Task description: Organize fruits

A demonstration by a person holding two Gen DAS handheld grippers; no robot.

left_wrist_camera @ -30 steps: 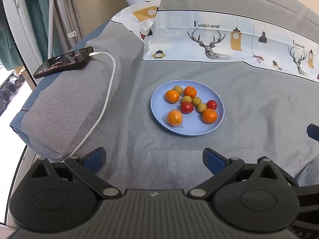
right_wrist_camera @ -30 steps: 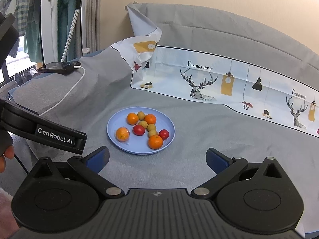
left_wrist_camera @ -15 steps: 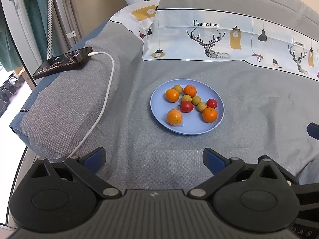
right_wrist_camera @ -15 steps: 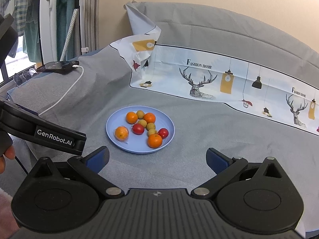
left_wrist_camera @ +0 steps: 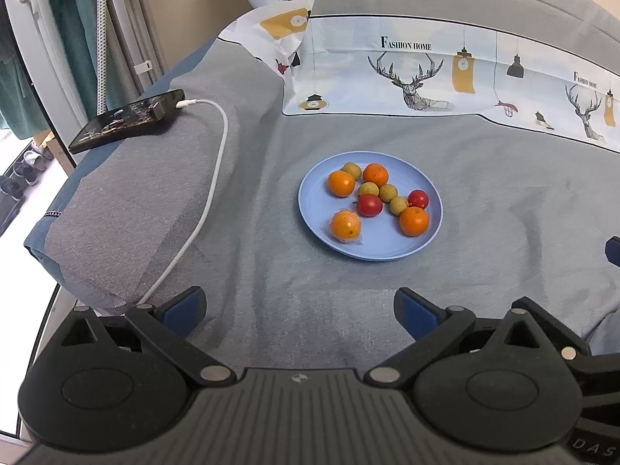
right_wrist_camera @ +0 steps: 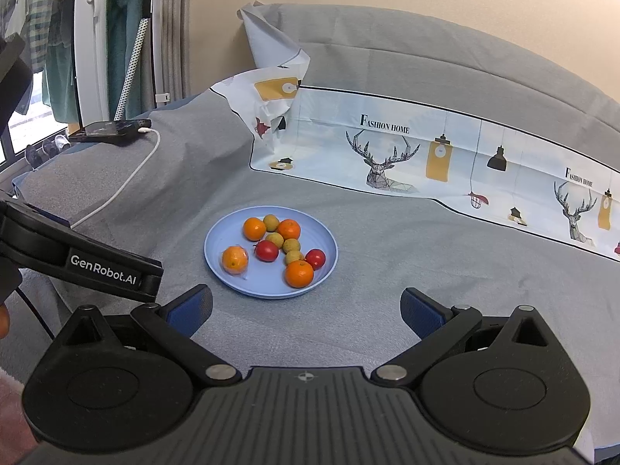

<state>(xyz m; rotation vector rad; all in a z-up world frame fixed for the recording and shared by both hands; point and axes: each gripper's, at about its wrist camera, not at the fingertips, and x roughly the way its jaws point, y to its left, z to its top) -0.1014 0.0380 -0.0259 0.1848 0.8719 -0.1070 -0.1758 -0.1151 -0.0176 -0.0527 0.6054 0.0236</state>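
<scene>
A light blue plate (left_wrist_camera: pixel 387 248) lies on the grey bedspread and also shows in the right wrist view (right_wrist_camera: pixel 232 283). It holds several oranges, one in clear wrap (left_wrist_camera: pixel 345 225), two red fruits (left_wrist_camera: pixel 369 205) and several small yellow-green fruits (left_wrist_camera: pixel 388 192). My left gripper (left_wrist_camera: pixel 298 308) is open and empty, short of the plate's near rim. My right gripper (right_wrist_camera: pixel 306 310) is open and empty, just short of the plate. The left gripper's body (right_wrist_camera: pixel 77 263) shows at the left of the right wrist view.
A black phone (left_wrist_camera: pixel 128 120) with a white charging cable (left_wrist_camera: pixel 209 197) lies on a raised grey pillow at the left. A printed deer-pattern sheet (left_wrist_camera: pixel 445 73) lies behind the plate. The bed's edge drops off at the left.
Both views have drifted only slightly; the plate sits a touch higher in the frames. Both grippers stay open and empty.
</scene>
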